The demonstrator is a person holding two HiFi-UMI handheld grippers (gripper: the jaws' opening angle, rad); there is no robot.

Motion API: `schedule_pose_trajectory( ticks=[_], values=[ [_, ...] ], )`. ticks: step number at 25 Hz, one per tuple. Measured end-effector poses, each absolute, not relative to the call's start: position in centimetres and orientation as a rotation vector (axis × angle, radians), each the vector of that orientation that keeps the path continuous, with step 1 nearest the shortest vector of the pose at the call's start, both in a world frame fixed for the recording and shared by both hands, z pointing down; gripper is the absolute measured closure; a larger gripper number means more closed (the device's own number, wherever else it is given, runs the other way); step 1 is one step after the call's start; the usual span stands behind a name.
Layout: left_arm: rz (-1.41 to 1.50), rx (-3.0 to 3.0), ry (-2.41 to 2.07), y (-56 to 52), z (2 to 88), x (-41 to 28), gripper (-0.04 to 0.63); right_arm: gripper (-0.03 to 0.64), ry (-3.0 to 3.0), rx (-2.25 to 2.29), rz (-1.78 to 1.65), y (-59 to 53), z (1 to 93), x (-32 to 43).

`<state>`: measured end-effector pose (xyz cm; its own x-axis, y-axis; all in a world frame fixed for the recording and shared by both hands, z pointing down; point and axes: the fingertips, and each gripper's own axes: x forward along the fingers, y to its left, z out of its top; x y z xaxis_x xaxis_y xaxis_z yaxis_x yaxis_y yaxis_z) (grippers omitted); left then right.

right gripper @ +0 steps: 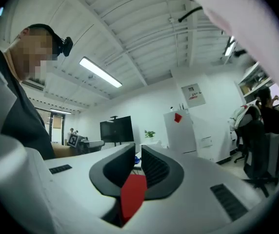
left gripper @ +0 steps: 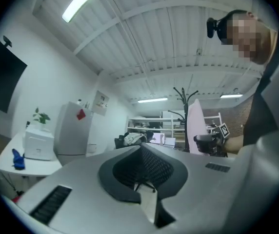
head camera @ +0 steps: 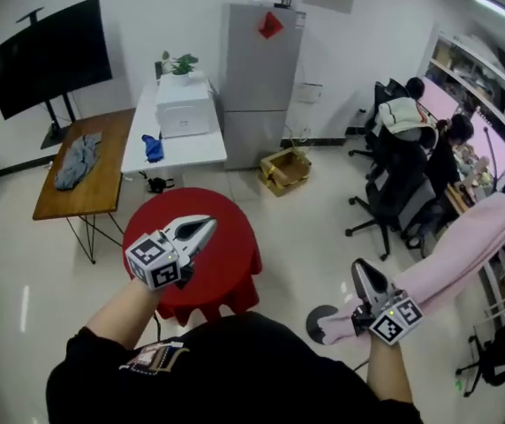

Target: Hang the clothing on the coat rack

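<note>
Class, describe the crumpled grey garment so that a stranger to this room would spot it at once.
Find the big black screen on its stand. Before it stands a brown wooden table; the grey garment lies crumpled on that table's far end. The blue thing nearby lies on the white table.

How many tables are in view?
3: a wooden table at left, a white table beside the fridge, a red round table closest. More may be hidden at right.

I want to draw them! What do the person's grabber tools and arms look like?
Both the left gripper and right gripper are silver-grey pointed beaks with dark ribbed pads. Each carries a cube of black-and-white square markers. The person wears a black top.
</note>
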<state>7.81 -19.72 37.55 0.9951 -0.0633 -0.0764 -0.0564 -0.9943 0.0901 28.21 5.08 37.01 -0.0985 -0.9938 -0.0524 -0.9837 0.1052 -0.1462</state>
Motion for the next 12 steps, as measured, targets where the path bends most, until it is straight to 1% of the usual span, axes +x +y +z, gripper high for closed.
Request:
schedule_pose_trajectory(
  ticks=[4, 12],
  values=[
    [-0.045, 2.980, -0.280, -23.2, 42.5, -1.1, 0.594, 0.617, 2.345, -1.896, -0.208, -4.7, 43.0, 22.5],
    [0.109, 2.785, -0.705, -25.7, 52.2, -15.4, 0.594, 0.617, 2.620, -1.565, -0.468, -18.8, 52.6, 10.3]
  ],
)
